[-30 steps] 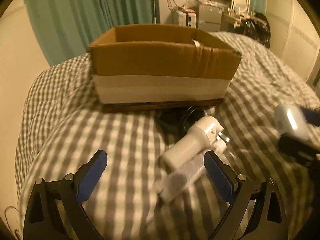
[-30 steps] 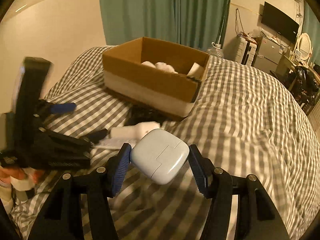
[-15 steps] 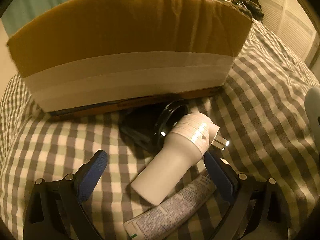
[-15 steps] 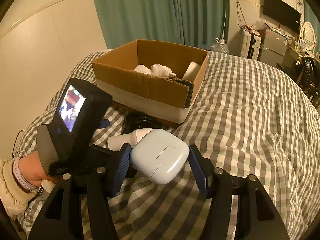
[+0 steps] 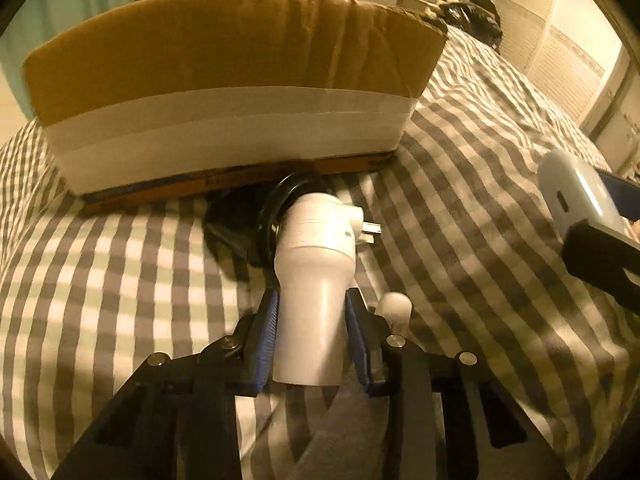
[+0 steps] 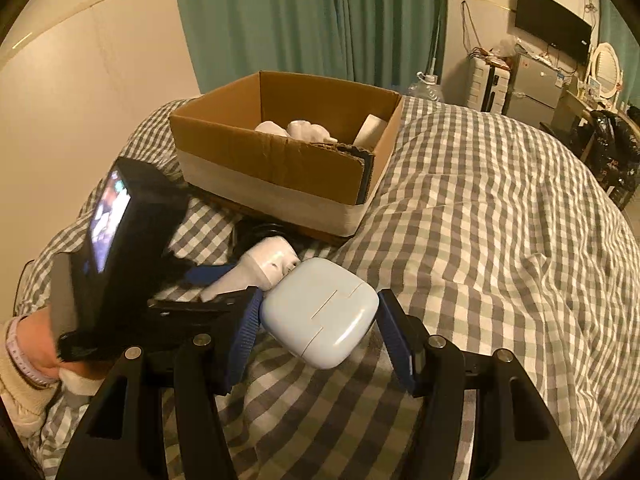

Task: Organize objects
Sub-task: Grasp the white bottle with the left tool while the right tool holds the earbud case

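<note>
My left gripper (image 5: 312,320) is shut on a white plug adapter (image 5: 314,280) with metal prongs, low over the checked bedspread, just in front of the cardboard box (image 5: 224,80). A white tube's cap (image 5: 396,306) lies beside its right finger. A black ring-shaped object (image 5: 276,208) lies behind the adapter against the box. My right gripper (image 6: 318,316) is shut on a pale blue earbud case (image 6: 320,312), held above the bed to the right of the adapter (image 6: 264,266). The box (image 6: 280,160) holds several white items (image 6: 304,130).
The left gripper's body with a lit screen (image 6: 120,240) and the hand on it fill the left of the right wrist view. The checked bed (image 6: 500,240) spreads right. Green curtains (image 6: 312,20), a wall, a TV and cabinets (image 6: 532,84) stand behind.
My left gripper moved forward and closed on the white adapter, which now points away along the fingers. The right gripper kept hold of the blue case with little movement.
</note>
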Tool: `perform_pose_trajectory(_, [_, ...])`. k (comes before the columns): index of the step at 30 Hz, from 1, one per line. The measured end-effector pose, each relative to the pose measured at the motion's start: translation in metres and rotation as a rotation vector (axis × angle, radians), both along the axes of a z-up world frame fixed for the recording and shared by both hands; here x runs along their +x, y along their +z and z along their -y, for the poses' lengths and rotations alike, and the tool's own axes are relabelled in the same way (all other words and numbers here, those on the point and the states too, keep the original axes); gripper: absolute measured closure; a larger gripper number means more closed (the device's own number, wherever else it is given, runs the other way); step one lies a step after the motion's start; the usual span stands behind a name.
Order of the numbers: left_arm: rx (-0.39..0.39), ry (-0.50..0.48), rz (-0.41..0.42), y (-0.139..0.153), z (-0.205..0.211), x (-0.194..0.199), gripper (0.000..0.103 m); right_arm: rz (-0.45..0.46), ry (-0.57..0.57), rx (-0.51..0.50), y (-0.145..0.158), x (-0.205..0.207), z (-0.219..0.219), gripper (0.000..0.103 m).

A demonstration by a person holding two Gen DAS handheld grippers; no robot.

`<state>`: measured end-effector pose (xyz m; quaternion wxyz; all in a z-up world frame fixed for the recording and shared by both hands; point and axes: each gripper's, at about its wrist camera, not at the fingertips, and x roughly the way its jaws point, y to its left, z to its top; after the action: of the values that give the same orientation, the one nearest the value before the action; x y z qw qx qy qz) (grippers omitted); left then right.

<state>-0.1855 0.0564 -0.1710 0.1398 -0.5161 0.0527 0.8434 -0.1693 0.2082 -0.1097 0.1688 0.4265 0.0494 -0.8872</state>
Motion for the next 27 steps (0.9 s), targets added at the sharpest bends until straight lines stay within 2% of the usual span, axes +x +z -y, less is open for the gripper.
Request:
perform_pose_trajectory(4, [0.034,0.025,0.008,0.008,0.013,0.011,0.071,-0.010,-0.009,0.030,0.002,0.006,0.001,0.045])
perform_pose_trajectory(14, [0.069,0.045,-0.078,0.047,0.029,0.041,0.071,-0.028,-0.018,0.064,0.011,0.027,0.009,0.045])
perform_pose_trajectory(20, [0.068,0.068,-0.160,0.075,0.032,0.051,0.071,-0.074,0.002,0.075,0.029,0.042,0.020,0.045])
perform_pose_trajectory(27, [0.083,0.089,-0.293,0.128,0.051,0.072,0.071,-0.132,0.023,0.074,0.056,0.054,0.032,0.045])
